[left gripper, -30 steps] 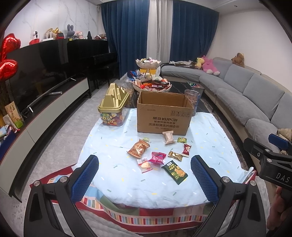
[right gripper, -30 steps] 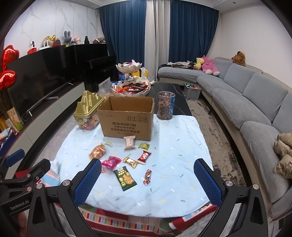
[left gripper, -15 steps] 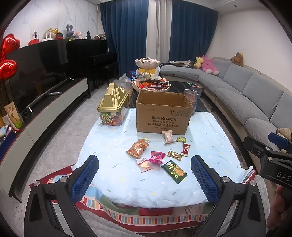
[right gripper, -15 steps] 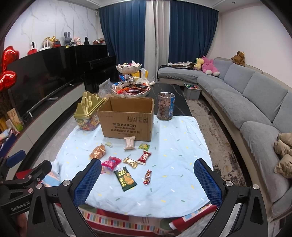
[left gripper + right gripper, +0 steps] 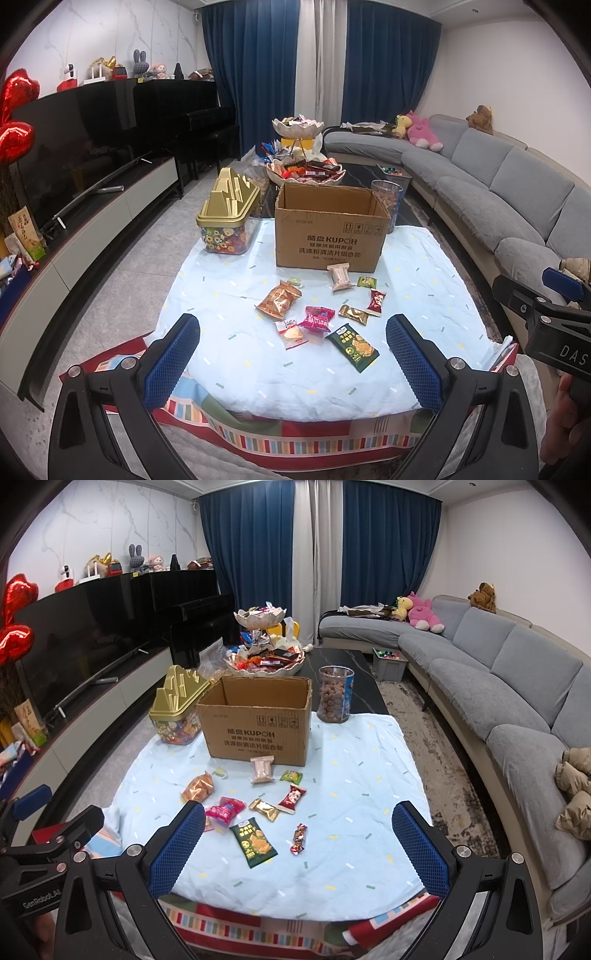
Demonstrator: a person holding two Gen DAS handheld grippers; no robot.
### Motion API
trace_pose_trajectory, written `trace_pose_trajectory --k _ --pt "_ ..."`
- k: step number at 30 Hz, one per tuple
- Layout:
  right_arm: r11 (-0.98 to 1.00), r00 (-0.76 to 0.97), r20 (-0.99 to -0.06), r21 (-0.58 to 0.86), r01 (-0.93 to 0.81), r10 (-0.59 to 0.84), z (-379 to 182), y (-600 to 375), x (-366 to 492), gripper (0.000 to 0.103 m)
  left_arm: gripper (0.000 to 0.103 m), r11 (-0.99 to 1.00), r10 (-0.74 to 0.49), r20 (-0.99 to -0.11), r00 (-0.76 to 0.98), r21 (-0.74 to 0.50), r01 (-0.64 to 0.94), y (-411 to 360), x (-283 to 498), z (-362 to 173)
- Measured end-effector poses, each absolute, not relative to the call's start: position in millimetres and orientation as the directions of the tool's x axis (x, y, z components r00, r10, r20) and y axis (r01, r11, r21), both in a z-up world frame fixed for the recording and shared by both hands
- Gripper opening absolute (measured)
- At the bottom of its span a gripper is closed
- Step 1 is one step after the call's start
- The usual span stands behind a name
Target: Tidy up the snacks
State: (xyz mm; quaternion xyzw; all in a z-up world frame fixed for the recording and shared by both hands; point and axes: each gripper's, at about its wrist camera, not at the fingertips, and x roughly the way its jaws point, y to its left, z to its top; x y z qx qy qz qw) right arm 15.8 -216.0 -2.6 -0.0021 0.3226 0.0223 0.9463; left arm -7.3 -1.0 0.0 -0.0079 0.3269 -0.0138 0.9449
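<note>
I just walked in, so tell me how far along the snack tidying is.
Barely begun. Done: nothing visible; what shows of the cardboard box looks empty. In hand: nothing; the left hand-held gripper and right hand-held gripper are open. Left: every loose packet, including the green packet and orange packet.

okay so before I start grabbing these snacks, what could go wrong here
1. The flat dark green cracker packet lies flush on the loose, wrinkled light blue cloth, so the open right gripper could pinch fabric too.
2. The pink snack packet touches the clear-wrapped pastry; the open left gripper may drag both.
</note>
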Motion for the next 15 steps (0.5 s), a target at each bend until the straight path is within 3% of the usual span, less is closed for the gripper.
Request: trace_pose_trajectory --k 15 --pt "0.999 0.791 -0.610 0.013 -0.042 0.041 -3.4 -215.9 16.4 0.103 0.103 1.000 -0.030 -0.617 0.786 -0.022 0.021 -1.2 -7.1 0.5"
